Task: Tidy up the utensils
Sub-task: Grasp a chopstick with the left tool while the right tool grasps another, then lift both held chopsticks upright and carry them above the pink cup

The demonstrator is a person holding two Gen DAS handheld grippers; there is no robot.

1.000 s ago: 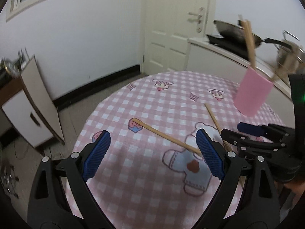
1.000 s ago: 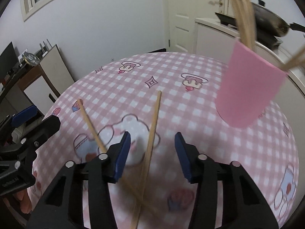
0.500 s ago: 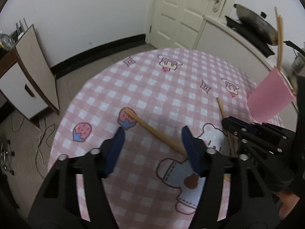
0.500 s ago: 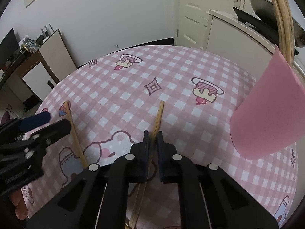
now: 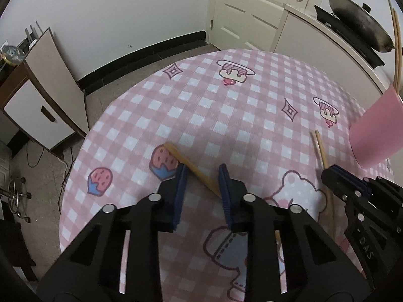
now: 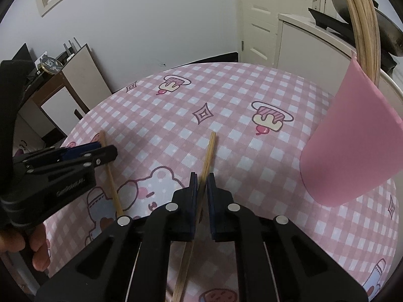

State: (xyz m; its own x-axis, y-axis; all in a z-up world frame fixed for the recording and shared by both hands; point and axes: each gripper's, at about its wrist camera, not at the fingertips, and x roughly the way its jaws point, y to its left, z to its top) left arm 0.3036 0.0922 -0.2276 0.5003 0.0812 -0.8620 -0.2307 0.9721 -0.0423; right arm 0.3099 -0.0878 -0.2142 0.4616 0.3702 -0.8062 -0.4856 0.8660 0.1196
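Right wrist view showed the right gripper point(image 6: 200, 185) pinching one slim wooden chopstick point(image 6: 210, 151) off the checked pink tablecloth point(image 6: 226, 95), the left gripper point(image 5: 200, 180) just narrowing around another chopstick point(image 5: 191, 166), not yet clamped; next, probably carry both to the pink paper cup point(image 6: 352, 146) ahead-right.

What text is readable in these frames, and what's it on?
"DAS": embossed on the right tongs body, seen from the left wrist; the rest is cut off.
Embossed word on the left tongs body, seen from the right wrist: too blurred to read.
Tablecloth: drawings only, no words.
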